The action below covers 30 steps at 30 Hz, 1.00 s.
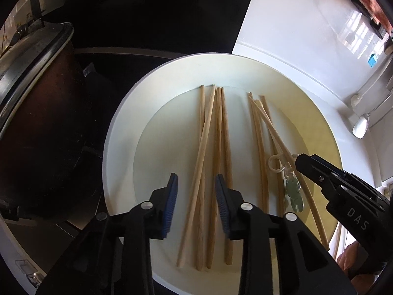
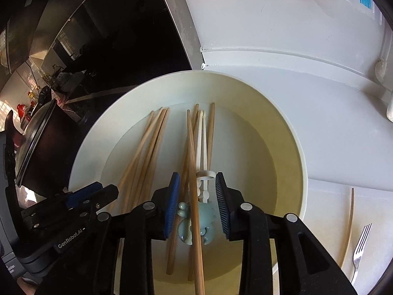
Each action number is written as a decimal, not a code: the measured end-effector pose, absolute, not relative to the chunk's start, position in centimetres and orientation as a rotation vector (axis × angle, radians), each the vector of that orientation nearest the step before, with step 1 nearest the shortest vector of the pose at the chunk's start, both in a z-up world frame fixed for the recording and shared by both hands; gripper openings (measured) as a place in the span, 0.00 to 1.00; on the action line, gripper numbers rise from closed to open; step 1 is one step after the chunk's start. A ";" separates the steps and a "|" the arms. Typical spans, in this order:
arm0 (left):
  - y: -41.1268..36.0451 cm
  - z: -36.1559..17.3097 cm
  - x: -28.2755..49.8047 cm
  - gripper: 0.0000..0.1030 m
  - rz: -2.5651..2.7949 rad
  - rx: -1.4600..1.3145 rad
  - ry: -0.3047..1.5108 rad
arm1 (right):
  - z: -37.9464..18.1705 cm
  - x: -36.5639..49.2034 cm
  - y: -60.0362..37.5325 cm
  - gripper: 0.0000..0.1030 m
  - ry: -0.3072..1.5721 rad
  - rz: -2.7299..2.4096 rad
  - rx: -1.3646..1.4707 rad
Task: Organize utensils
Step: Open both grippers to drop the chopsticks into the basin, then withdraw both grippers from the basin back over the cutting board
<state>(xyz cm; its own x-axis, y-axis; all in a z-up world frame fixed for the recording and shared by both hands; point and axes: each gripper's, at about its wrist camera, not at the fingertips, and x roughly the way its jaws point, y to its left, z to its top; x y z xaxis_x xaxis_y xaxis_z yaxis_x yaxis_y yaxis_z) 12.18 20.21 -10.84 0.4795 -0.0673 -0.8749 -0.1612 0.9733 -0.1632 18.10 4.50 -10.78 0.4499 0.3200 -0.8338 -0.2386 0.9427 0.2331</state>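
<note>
A large white plate (image 1: 118, 147) rests on the white bench (image 1: 282, 36), partly overlapping a black cooktop (image 1: 147, 12) at the bench's far left side. On the plate lie two loose bunches of wooden chopsticks. The left bunch (image 1: 213, 172) runs lengthwise from the plate's near rim toward its far rim, its sticks crossing one another. The right bunch (image 2: 191, 172) lies just beside it, tangled with a pair of white training chopsticks (image 2: 202, 142) joined by a pale blue-green figure (image 2: 208, 223).

The left hand-held gripper (image 1: 196, 204) hangs over the left bunch with its blue-padded jaws spread apart, gripping nothing. The right hand-held gripper (image 2: 197, 206) is likewise open, its jaws straddling the training pair and one wooden stick that slants up across the figure; whether the pads touch anything cannot be told.

A dark pot (image 1: 36, 123) with a metal lid stands on the cooktop, just left of the plate. Toward the bench's right edge lie a single chopstick (image 2: 350, 221) and a metal fork (image 2: 361, 248), near each other and apart from the plate.
</note>
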 end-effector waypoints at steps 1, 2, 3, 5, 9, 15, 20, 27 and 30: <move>20.3 -10.7 12.1 0.42 0.064 -0.235 1.069 | -10.6 18.1 4.4 0.28 1.046 0.344 0.088; 20.3 -10.5 12.0 0.49 0.069 -0.233 1.067 | -10.5 18.0 4.3 0.28 1.043 0.340 0.091; 20.4 -10.4 12.0 0.51 0.073 -0.231 1.064 | -10.3 18.0 4.2 0.30 1.039 0.336 0.094; 20.6 -10.0 11.8 0.57 0.078 -0.229 1.057 | -10.0 17.8 4.0 0.32 1.032 0.336 0.095; 20.9 -9.6 11.5 0.58 0.086 -0.226 1.053 | -9.9 17.7 3.6 0.32 1.049 0.325 0.089; 21.2 -9.3 11.2 0.63 0.084 -0.230 1.058 | -8.9 17.0 2.3 0.33 1.025 0.332 0.142; 21.3 -8.9 10.8 0.64 0.077 -0.242 1.054 | -8.9 16.6 2.5 0.33 1.033 0.294 0.078; 21.1 -8.5 10.6 0.64 0.062 -0.241 1.049 | -10.1 15.9 3.4 0.33 1.049 0.272 -0.010; 21.2 -8.4 10.6 0.64 0.059 -0.243 1.047 | -10.5 15.7 3.7 0.33 1.065 0.279 -0.019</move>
<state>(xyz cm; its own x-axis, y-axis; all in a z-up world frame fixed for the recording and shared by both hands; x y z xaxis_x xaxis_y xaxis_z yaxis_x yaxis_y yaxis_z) 10.56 21.18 -8.37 0.5011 -0.0671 -0.8628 -0.1635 0.9717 -0.1705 15.66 3.65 -10.53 0.4525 0.2170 -0.8650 -0.2351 0.9647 0.1191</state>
